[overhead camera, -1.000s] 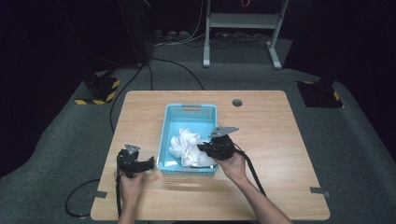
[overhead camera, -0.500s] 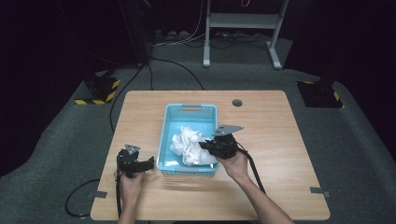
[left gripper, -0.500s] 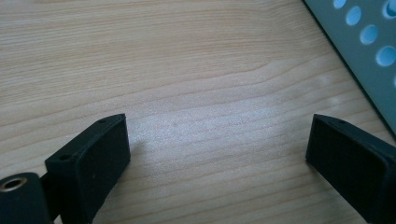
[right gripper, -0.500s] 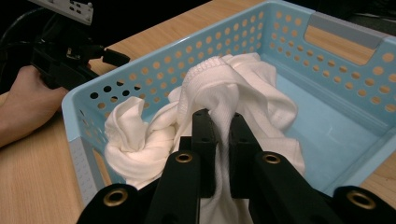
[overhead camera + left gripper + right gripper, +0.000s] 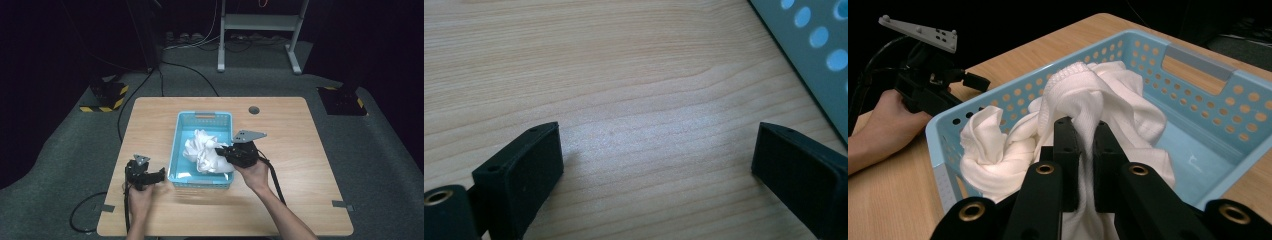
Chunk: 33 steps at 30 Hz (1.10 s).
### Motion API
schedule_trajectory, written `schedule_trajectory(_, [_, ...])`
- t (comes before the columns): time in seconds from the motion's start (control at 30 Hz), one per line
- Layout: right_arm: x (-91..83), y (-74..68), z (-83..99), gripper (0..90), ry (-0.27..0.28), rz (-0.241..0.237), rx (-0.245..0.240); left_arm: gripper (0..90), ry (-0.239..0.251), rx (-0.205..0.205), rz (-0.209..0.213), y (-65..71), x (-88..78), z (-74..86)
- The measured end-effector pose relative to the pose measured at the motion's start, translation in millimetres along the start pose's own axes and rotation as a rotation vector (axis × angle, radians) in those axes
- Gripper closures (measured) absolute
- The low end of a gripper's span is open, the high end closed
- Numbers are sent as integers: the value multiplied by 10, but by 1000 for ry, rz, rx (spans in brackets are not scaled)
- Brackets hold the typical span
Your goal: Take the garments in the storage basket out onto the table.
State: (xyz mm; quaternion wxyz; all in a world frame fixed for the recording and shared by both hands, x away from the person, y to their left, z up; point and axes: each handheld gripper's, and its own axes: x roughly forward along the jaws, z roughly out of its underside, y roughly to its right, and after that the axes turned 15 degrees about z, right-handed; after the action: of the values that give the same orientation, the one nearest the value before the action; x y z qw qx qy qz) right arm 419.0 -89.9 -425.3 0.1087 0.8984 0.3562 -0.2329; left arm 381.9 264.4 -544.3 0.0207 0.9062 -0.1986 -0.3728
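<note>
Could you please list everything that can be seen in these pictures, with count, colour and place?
Table: one, light wood, centre of the high view.
Basket: one, light blue with holes in its walls, on the table's middle.
White cloth: one crumpled bundle, white, inside the basket.
Cable hole: one, dark, far right part of the tabletop.
Metal stand: one, pale grey, on the floor beyond the table.
Striped floor bases: two, black with yellow stripes, on the floor left and right of the table.
Left gripper: one, black, jaws wide apart over bare wood beside the basket.
Right gripper: one, black, jaws closed on a fold of the white cloth.
</note>
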Motion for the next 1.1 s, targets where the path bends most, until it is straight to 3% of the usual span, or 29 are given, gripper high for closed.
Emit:
schedule_trajectory(0.67, [-123,82,-48,841,54,0,37,64,0,0,0,0,0,0])
schedule_trajectory(1.1, [-256,234,-54,841,98,25,73,64,0,0,0,0,0,0])
